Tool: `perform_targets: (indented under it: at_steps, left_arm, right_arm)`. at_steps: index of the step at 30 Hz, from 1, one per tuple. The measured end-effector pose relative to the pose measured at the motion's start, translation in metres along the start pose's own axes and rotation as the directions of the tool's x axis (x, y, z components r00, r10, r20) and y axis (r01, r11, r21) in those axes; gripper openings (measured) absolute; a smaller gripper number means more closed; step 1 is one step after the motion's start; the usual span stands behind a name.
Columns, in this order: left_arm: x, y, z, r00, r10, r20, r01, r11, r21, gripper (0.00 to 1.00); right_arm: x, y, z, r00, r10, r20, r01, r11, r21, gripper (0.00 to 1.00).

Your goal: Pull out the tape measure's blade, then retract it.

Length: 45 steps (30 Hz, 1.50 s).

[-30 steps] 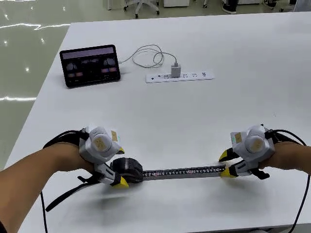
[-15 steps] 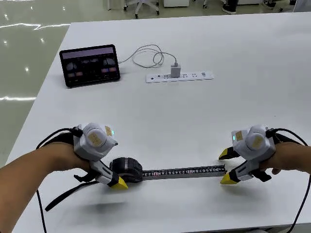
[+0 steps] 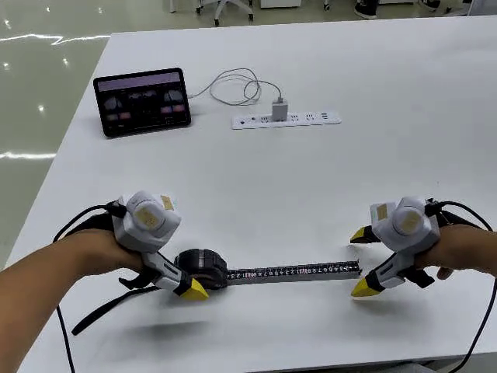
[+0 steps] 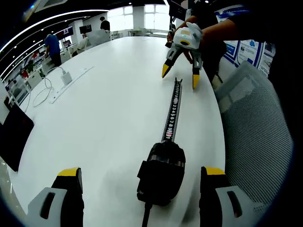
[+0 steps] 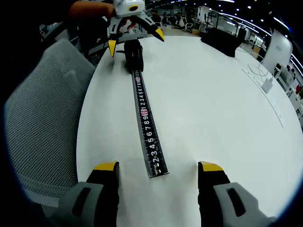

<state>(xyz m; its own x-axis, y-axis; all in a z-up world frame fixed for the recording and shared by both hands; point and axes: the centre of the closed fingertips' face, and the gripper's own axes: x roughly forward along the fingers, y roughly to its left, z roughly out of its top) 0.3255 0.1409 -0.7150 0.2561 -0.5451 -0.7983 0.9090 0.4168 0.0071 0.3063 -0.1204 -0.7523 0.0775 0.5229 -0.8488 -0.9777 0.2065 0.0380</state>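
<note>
Tape measure lies on white desk near front edge, blade extended flat toward right. Left gripper wide open, jaws on either side of black case, gripping nothing. Right gripper wide open, blade tip between jaws, not clamped. Tablet and power strip well apart, toward far left corner.

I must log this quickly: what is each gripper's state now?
Left gripper: open, astride the tape measure.
Right gripper: open, holding nothing.
</note>
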Motion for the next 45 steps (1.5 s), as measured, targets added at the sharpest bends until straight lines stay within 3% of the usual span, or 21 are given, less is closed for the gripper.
perform_targets:
  at_steps: [2,3,4,7,11,15,17,18,22,24,25,30,32,33,35,37,39,41,45]
  left_arm:
    - [-0.001,0.001,0.002,0.9998,0.006,0.021,-0.006,1.000,-0.010,1.00]
    - [-0.002,-0.005,0.005,0.9986,-0.027,0.047,0.030,0.998,-0.062,1.00]
    - [-0.003,-0.005,0.006,0.9983,-0.025,0.053,0.029,0.995,-0.091,1.00]
    - [-0.005,-0.002,0.004,0.9982,0.002,0.060,0.002,0.997,-0.079,1.00]
    - [-0.006,-0.006,0.003,0.9950,0.023,0.097,-0.011,0.992,-0.125,1.00]
    - [-0.008,-0.002,-0.005,0.9929,0.054,0.106,-0.035,0.984,-0.176,1.00]
    - [-0.012,0.003,-0.006,0.9877,0.100,0.120,-0.076,0.978,-0.193,1.00]
    - [-0.014,0.000,-0.007,0.9860,0.101,0.133,-0.070,0.973,-0.220,1.00]
    - [-0.021,0.000,-0.010,0.9789,0.135,0.153,-0.091,0.960,-0.264,1.00]
    - [-0.026,-0.004,-0.004,0.9672,0.152,0.204,-0.086,0.950,-0.300,1.00]
    - [-0.028,-0.005,-0.004,0.9650,0.164,0.205,-0.092,0.943,-0.319,1.00]
    - [-0.034,-0.013,-0.009,0.9525,0.206,0.224,-0.124,0.935,-0.332,1.00]
    - [-0.038,-0.014,-0.010,0.9381,0.235,0.255,-0.139,0.929,-0.344,1.00]
    - [-0.042,-0.016,-0.008,0.9251,0.244,0.291,-0.125,0.919,-0.373,1.00]
    - [-0.046,-0.013,-0.015,0.9188,0.279,0.279,-0.163,0.912,-0.376,1.00]
    - [-0.050,-0.011,-0.016,0.9058,0.296,0.303,-0.161,0.902,-0.400,1.00]
    - [-0.053,-0.011,-0.022,0.9051,0.311,0.290,-0.175,0.894,-0.413,1.00]
    - [-0.056,-0.011,-0.026,0.8994,0.324,0.293,-0.178,0.884,-0.431,1.00]
    - [-0.060,-0.015,-0.032,0.8961,0.335,0.291,-0.186,0.879,-0.438,1.00]
  right_arm:
    - [0.000,0.000,0.002,0.9999,-0.005,0.011,0.005,1.000,0.025,0.69]
    - [0.000,-0.001,0.003,0.9997,-0.009,0.022,0.008,0.999,0.042,0.71]
    - [0.000,-0.001,0.004,0.9996,-0.010,0.027,0.008,0.999,0.044,0.73]
    - [-0.001,0.000,0.005,0.9992,-0.023,0.032,0.020,0.997,0.070,0.77]
    - [-0.002,0.005,0.007,0.9978,-0.027,0.060,0.019,0.990,0.136,0.82]
    - [-0.004,0.003,0.004,0.9954,-0.061,0.073,0.049,0.986,0.159,0.86]
    - [-0.007,0.001,0.004,0.9921,-0.079,0.098,0.059,0.979,0.195,0.89]
    - [-0.009,-0.002,0.006,0.9866,-0.100,0.129,0.068,0.971,0.230,0.90]
    - [-0.017,-0.007,0.003,0.9756,-0.157,0.154,0.111,0.957,0.269,0.97]
    - [-0.021,-0.010,0.000,0.9665,-0.192,0.170,0.139,0.949,0.284,0.98]
    - [-0.022,-0.010,0.001,0.9625,-0.201,0.182,0.143,0.946,0.289,1.00]
    - [-0.029,0.000,0.004,0.9469,-0.224,0.231,0.142,0.935,0.325,1.00]
    - [-0.032,0.000,0.003,0.9378,-0.244,0.247,0.153,0.929,0.337,1.00]
    - [-0.035,0.002,0.003,0.9326,-0.258,0.252,0.160,0.923,0.351,1.00]
    - [-0.041,0.002,0.002,0.9180,-0.291,0.269,0.181,0.911,0.370,1.00]
    - [-0.044,0.004,-0.001,0.9124,-0.304,0.273,0.186,0.904,0.385,0.99]
    - [-0.049,0.008,-0.005,0.9039,-0.324,0.279,0.198,0.895,0.399,0.99]
    - [-0.051,0.012,-0.011,0.9024,-0.336,0.270,0.211,0.891,0.402,0.99]
    - [-0.059,0.020,-0.021,0.8922,-0.365,0.265,0.232,0.875,0.424,1.00]
